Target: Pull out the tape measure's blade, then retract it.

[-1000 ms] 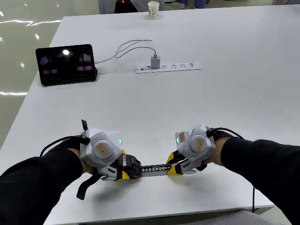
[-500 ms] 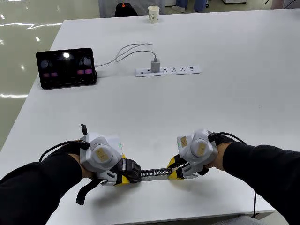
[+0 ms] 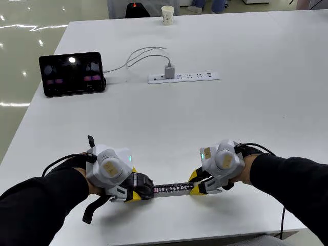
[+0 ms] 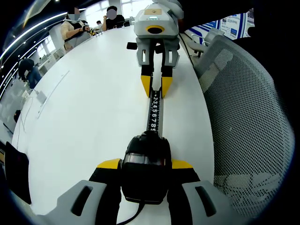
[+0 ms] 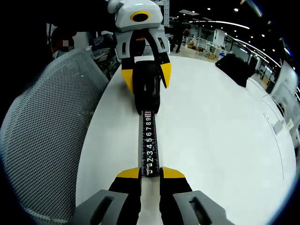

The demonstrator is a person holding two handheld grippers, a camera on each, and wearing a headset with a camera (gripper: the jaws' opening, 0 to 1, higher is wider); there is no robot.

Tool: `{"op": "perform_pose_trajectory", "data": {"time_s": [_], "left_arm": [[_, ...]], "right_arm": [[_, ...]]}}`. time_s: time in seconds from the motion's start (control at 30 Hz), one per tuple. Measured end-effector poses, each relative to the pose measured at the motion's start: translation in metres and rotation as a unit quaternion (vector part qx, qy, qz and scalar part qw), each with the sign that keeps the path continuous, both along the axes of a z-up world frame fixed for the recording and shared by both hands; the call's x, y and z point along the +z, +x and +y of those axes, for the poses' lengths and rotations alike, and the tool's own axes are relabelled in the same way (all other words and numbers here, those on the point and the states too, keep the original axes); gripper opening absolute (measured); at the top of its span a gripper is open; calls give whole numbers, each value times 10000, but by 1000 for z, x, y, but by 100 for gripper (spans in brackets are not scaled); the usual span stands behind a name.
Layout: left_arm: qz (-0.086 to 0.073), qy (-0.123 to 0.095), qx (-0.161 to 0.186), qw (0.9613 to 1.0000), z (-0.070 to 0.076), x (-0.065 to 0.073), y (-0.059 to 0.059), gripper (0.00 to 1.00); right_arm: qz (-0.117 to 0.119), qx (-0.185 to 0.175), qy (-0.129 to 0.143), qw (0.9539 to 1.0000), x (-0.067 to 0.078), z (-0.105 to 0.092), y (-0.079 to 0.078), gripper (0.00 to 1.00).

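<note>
My left gripper (image 3: 137,186) (image 4: 146,164) is shut on the black tape measure case (image 3: 143,185) (image 4: 146,165) (image 5: 146,86) at the table's near edge. A short length of black blade with white numbers (image 3: 171,189) (image 4: 153,112) (image 5: 148,143) runs from the case to my right gripper (image 3: 196,188) (image 5: 150,174) (image 4: 156,87), which is shut on the blade's tip. The two grippers face each other, with the blade flat just above the white table (image 3: 205,113).
A dark tablet (image 3: 72,72) stands at the far left, a white power strip (image 3: 183,77) with a charger and cable lies mid-table, and a paper cup (image 3: 167,14) is at the far edge. A mesh chair (image 4: 248,122) sits beside the near edge.
My right gripper has moved to the right, away from the case, and more of the blade is out. The left gripper stays put.
</note>
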State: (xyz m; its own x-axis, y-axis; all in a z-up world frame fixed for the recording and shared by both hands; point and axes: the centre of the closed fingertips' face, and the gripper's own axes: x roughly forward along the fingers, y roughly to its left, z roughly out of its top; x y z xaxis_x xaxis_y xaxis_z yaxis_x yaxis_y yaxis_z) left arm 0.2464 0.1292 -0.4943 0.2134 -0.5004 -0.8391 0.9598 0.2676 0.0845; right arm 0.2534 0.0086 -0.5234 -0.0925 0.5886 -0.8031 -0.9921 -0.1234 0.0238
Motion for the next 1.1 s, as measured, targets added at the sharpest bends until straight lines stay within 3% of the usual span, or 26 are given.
{"op": "perform_pose_trajectory", "data": {"time_s": [1.1], "left_arm": [[-13,-13,24,10000,1,0,0,32]], "right_arm": [[-42,-69,-89,9999,1,-25,5,11]]}}
